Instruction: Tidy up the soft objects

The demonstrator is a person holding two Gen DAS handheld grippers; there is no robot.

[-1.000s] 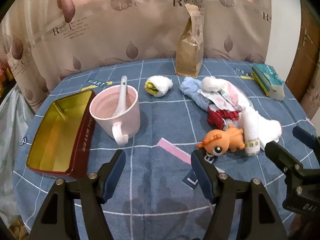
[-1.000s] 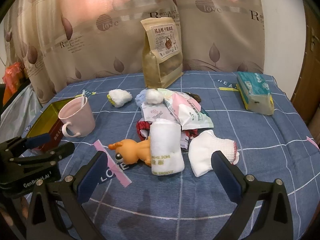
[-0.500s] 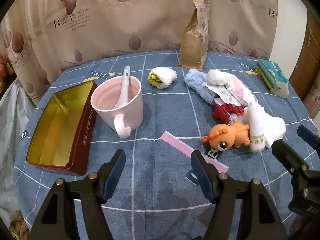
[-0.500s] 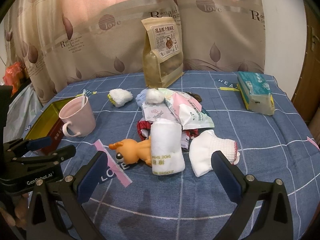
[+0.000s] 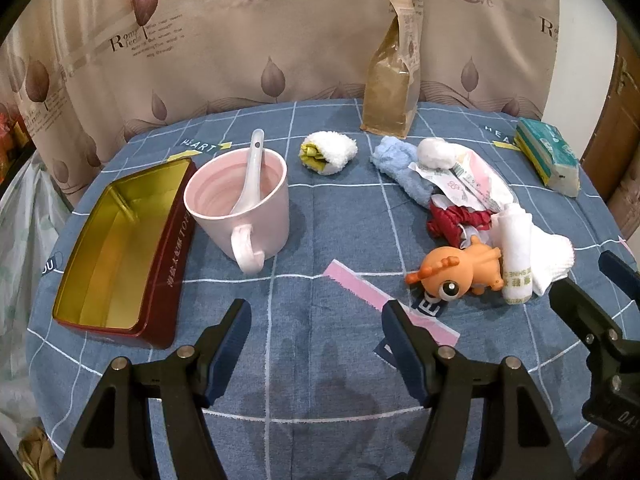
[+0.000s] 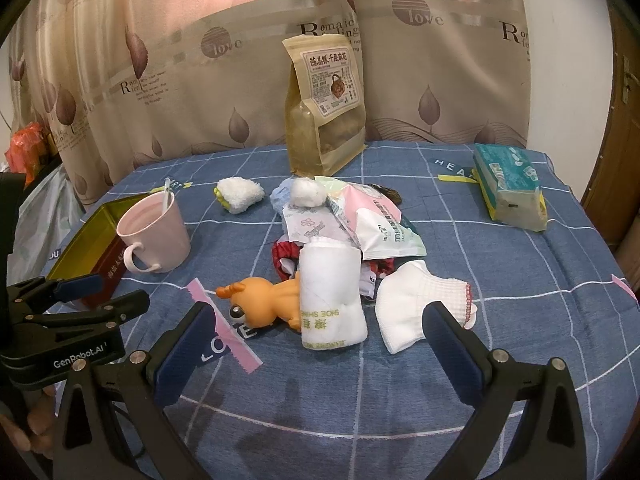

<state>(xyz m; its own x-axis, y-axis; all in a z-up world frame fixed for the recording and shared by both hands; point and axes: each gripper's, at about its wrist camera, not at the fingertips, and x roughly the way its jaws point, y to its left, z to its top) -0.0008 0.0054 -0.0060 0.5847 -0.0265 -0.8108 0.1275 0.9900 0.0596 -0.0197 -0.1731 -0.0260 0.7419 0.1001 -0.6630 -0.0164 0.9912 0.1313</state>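
- Left claw (image 5: 314,334): fingers spread wide, nothing between them, held above a bare stretch of the blue checked surface (image 5: 320,208). It also shows at the left edge of the right wrist view, spread there too.
- Right claw (image 6: 320,344): fingers spread wide, empty, held above the surface just in front of the pile of soft things.
- Nearest the right claw: a rolled white towel (image 6: 330,294) with printed lettering, lying across the rear of an orange toy deer (image 6: 262,300). The deer lies on its side, head toward the left claw.
- Just right of the towel: a white sock with pink trim (image 6: 420,304), flat on the surface and close to the right finger.
- Behind the towel: red cloth (image 6: 286,254), partly covered by flat plastic packets (image 6: 368,224); a white pompom (image 6: 306,194) and a light blue cloth (image 5: 404,170) at the far end of the pile.
- Apart from the pile, to the left: a white-and-yellow rolled fluffy item (image 5: 328,152).
- Left portion: pink mug (image 5: 240,204) holding a white spoon (image 5: 250,172), standing just beside an open red tin (image 5: 120,248) with a gold interior, empty.
- Far edge: upright brown snack bag (image 6: 324,104); tissue pack (image 6: 508,186) far right.
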